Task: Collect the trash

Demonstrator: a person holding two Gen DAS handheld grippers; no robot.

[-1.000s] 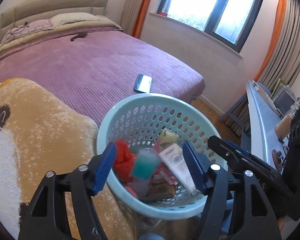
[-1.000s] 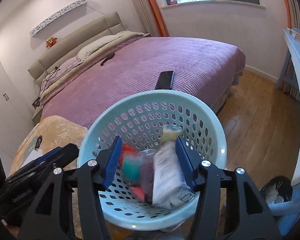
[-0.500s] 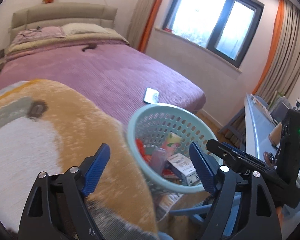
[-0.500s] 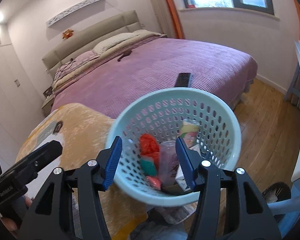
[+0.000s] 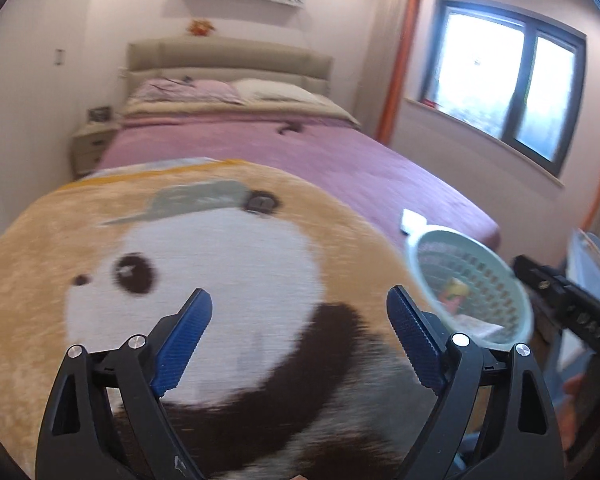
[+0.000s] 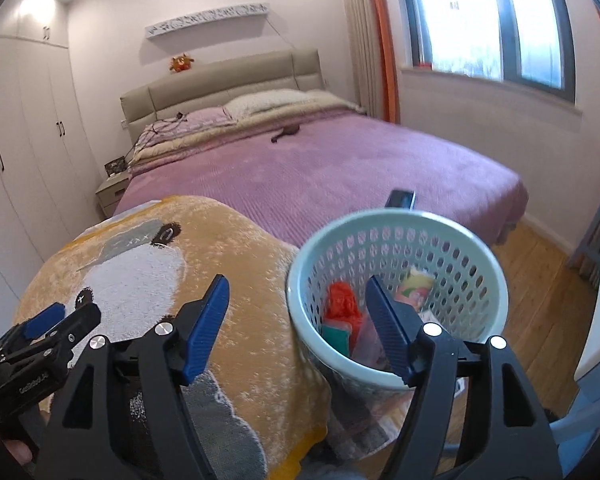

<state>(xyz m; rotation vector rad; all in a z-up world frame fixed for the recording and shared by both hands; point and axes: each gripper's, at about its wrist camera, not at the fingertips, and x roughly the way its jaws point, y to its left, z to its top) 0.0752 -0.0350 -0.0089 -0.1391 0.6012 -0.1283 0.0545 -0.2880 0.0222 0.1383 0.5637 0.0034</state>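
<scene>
Nearest, a fuzzy orange blanket [image 6: 236, 272] with a panda print fills the foreground. The left gripper [image 5: 299, 320] hangs above it, jaws wide apart after just opening, nothing between them. The right gripper [image 6: 298, 312] has also just been opening, nothing clamped; its right finger overlaps the pale blue basket [image 6: 400, 220] of trash [image 6: 342, 304], just right of the blanket. Beyond, a phone [image 6: 400, 199] lies on the purple bed [image 6: 320, 168].

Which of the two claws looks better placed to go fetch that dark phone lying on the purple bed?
Probably the right gripper: its open fingers are empty and the phone lies almost straight ahead, just beyond the basket. The left gripper faces the panda blanket.
</scene>
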